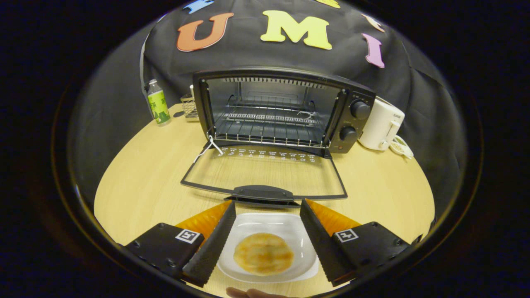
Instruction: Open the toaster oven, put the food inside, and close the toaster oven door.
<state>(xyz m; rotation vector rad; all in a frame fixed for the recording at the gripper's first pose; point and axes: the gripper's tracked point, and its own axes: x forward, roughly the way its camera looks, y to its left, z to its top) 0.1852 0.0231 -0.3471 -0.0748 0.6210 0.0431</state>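
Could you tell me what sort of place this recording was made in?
Probably a staged kitchen-style booth, not a real kitchen: an open toaster oven, a white kettle and a drink bottle sit on a round wooden table. The open fingers flank a plate of food.

A recording booth: toaster oven (277, 111) on a cloth-backed wooden table (140, 182).

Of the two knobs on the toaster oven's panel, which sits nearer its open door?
The lower knob; the upper knob sits above it. The gripper, fingers apart, flanks the plate.
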